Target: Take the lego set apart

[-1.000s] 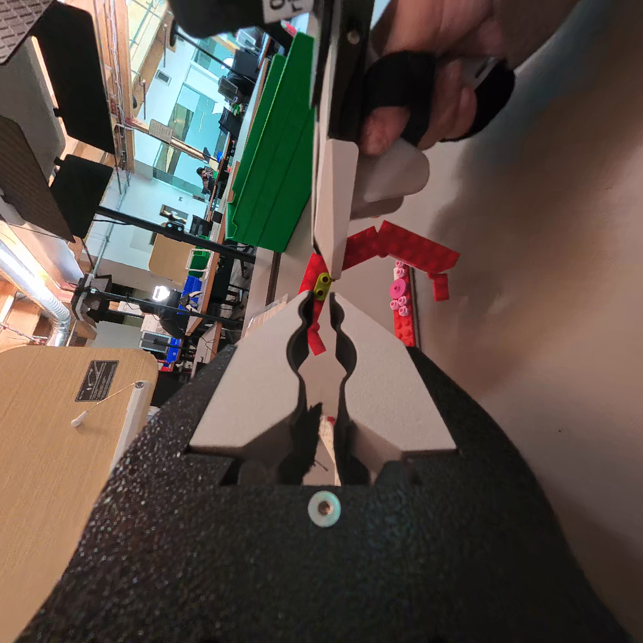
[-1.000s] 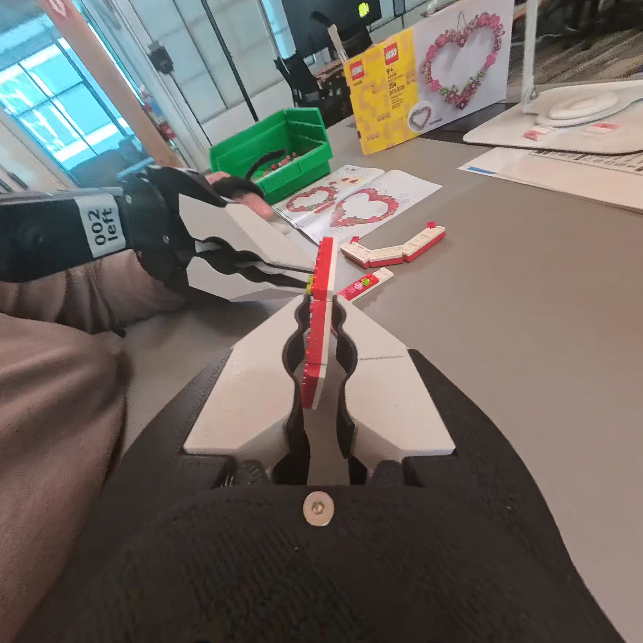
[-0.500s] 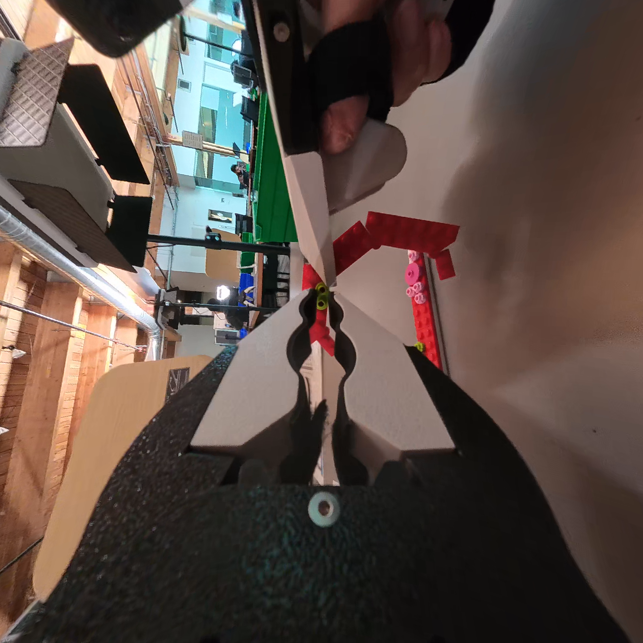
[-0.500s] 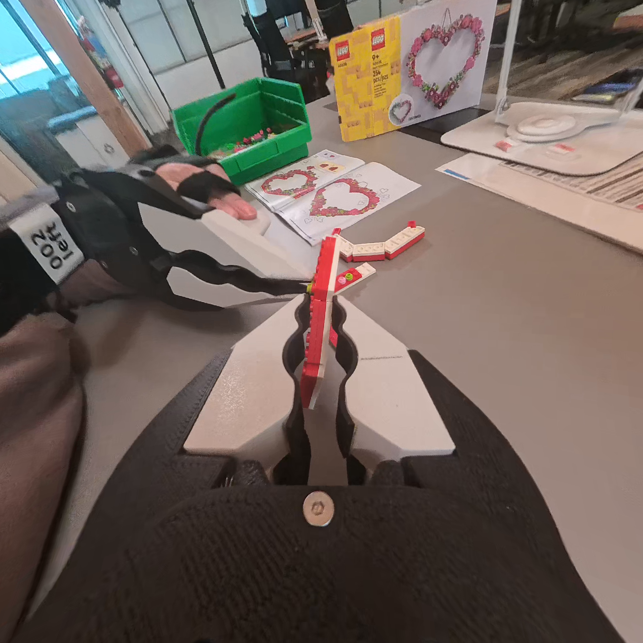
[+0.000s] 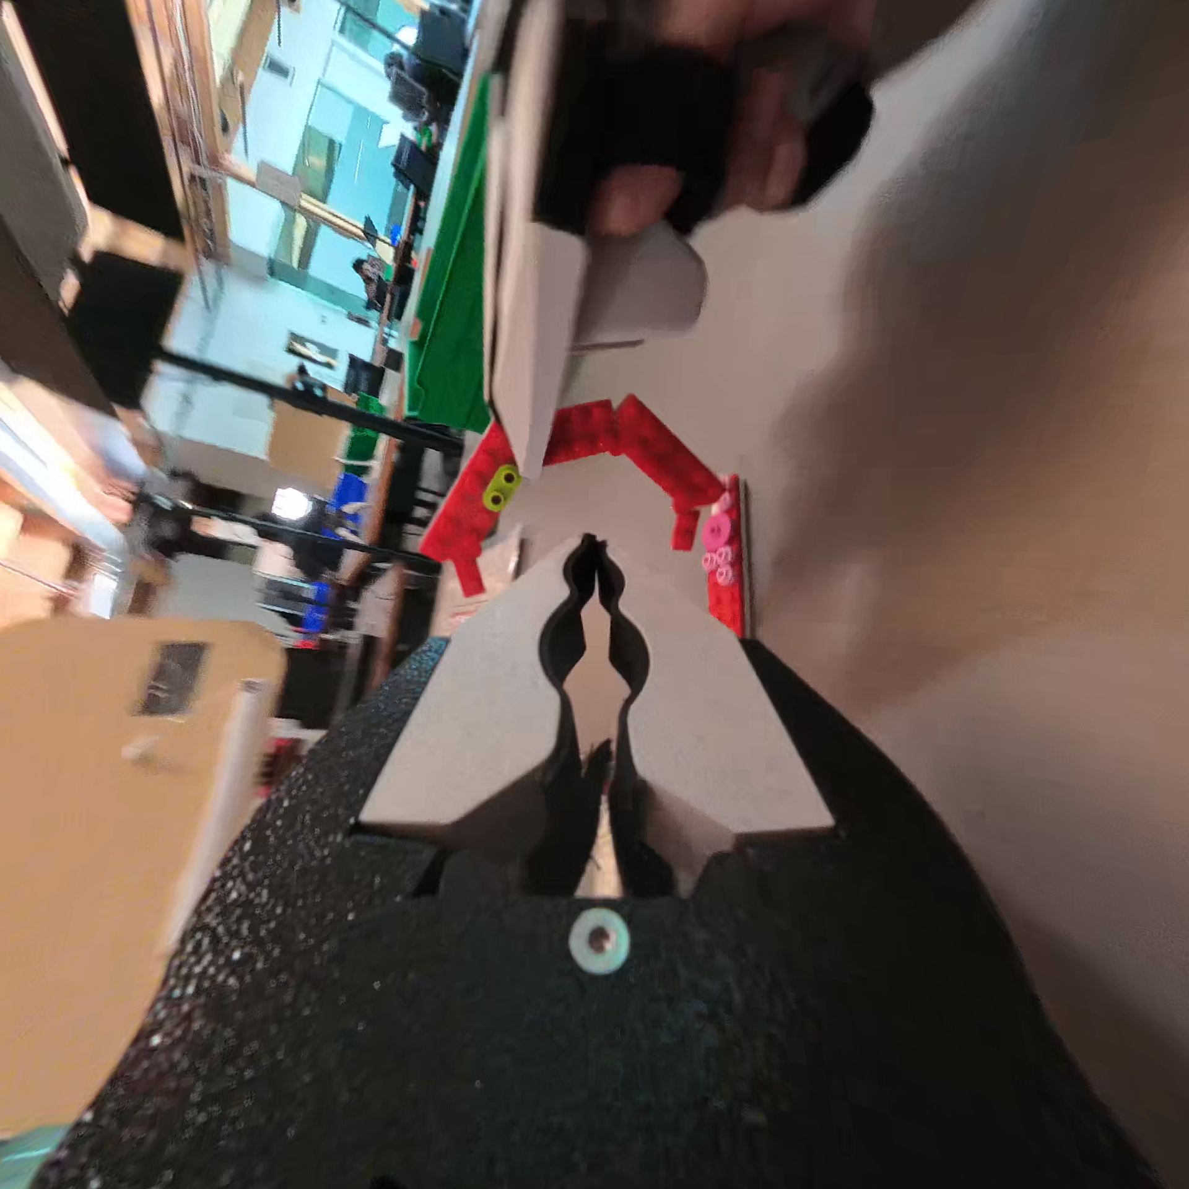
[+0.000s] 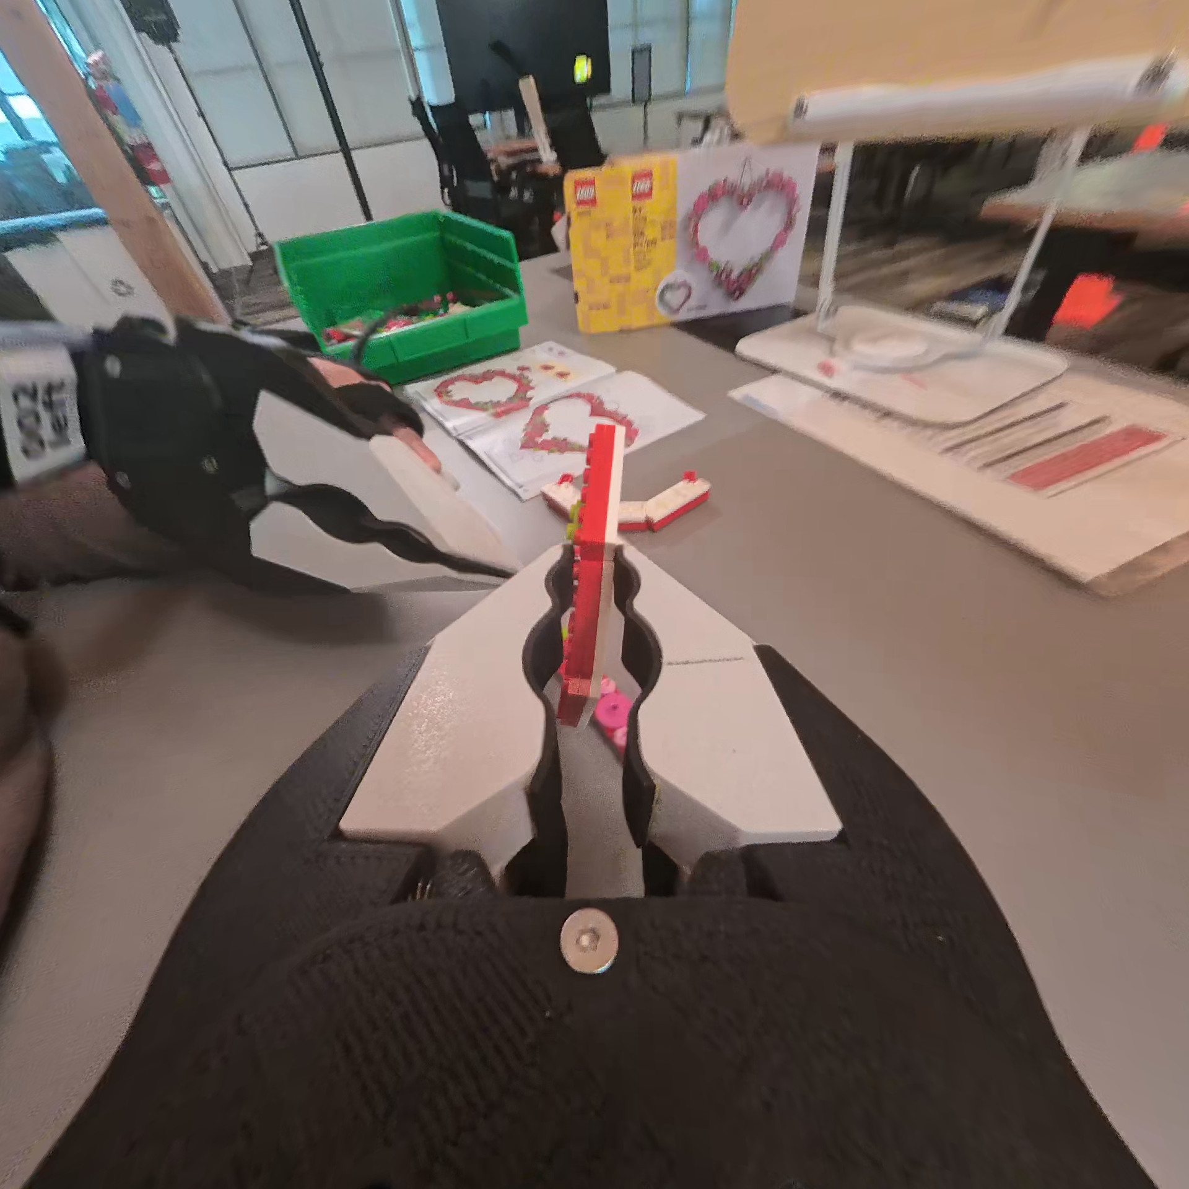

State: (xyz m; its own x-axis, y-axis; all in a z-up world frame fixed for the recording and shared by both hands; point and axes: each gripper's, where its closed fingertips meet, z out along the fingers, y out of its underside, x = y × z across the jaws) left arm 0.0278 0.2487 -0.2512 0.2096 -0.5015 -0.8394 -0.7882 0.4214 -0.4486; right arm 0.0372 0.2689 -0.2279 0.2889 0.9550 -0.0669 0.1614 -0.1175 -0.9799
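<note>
Left gripper has backed off the red-and-white lego strip; its jaws are pinched together, with nothing visible between them.
My right gripper is clamped narrow on that strip, held on edge above the grey table, far end sticking up past my fingertips. The lime piece is still on the strip's side. Left tips sit just beside my right tips, so that side is tight. Table to the right is open. Ahead: a white-and-red arc segment lies just beyond the strip, then the booklet, green bin and lego box. Pink pieces are on the table under my right jaws.
</note>
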